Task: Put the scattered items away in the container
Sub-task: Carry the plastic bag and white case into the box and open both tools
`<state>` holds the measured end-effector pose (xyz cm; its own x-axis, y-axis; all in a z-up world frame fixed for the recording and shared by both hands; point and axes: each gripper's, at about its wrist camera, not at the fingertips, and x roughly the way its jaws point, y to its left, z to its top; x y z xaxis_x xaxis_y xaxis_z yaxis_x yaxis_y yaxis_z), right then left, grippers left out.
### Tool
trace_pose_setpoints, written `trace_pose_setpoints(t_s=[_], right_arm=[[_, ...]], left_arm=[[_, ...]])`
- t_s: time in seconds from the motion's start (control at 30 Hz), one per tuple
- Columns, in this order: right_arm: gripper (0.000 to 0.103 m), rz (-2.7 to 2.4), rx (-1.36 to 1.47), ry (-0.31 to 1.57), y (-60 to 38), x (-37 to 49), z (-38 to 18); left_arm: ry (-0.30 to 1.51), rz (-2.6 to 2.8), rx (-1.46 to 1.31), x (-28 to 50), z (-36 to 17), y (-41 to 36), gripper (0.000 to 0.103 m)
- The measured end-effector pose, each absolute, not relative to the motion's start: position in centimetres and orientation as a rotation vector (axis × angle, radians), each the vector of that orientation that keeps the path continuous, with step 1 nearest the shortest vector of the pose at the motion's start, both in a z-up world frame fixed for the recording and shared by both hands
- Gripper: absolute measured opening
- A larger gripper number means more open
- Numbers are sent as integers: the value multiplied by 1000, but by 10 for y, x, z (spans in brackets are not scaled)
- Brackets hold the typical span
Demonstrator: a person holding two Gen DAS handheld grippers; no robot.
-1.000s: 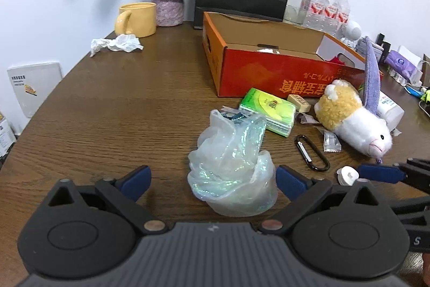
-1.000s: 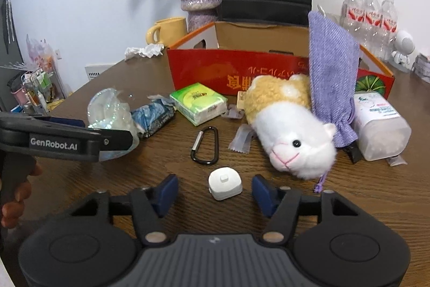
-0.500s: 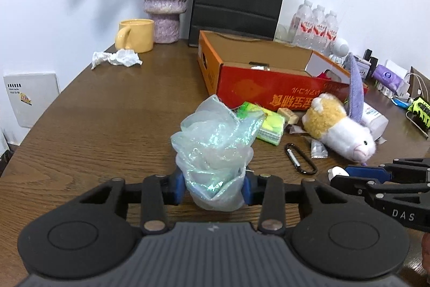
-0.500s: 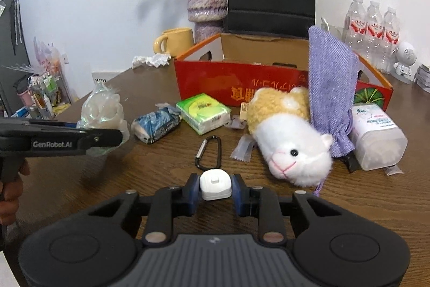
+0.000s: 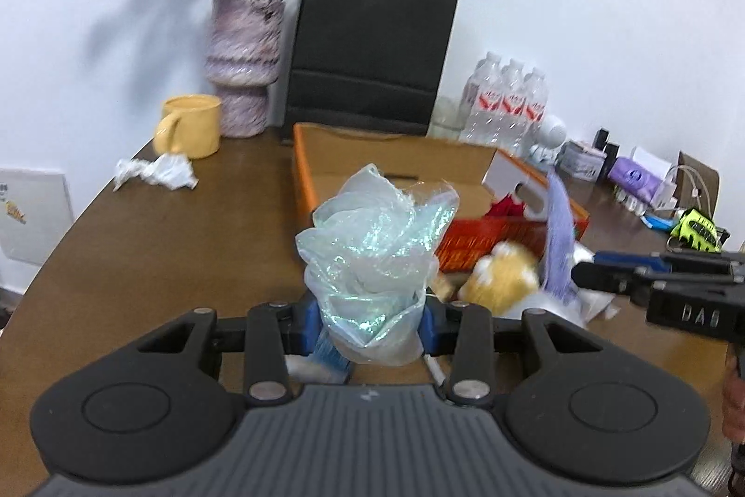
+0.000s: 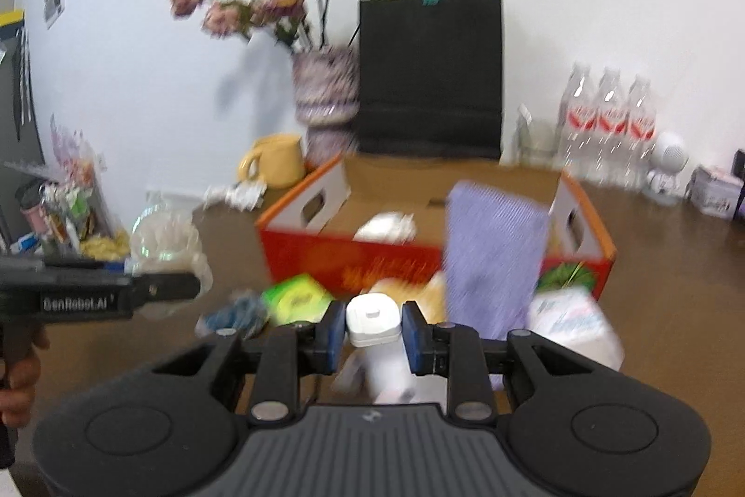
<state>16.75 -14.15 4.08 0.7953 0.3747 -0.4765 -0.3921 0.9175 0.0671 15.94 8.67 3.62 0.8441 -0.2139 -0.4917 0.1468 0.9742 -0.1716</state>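
Both grippers carry loads above the brown wooden worktop [image 5: 186, 236] twd the open red-and-orange cardboard box [image 6: 577, 199] for dropping in: left gripper [image 5: 370, 324] jaws pinching crumpled iridescent plastic bag [image 5: 372, 259], right gripper [image 6: 374, 329] jaws clamped on small white plastic device [image 6: 372, 317].

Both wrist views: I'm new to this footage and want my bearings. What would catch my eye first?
In the left wrist view, a crumpled iridescent plastic bag fills the centre, clamped by the left gripper. In the right wrist view, the right gripper pinches a small white device. Behind both sits the open red-and-orange cardboard box on the wooden table, with a purple pouch standing before it.
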Motion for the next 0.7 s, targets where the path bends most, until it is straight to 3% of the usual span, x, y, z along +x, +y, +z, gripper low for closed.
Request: trace_pose_setpoints(t_s=[0.3, 0.7], right_arm=[[25, 352, -43, 444, -178, 238, 80], [25, 349, -22, 481, -200, 348, 54]], left_arm=[[526, -208, -151, 229, 58, 55, 40], [600, -150, -121, 329, 48, 17, 40]])
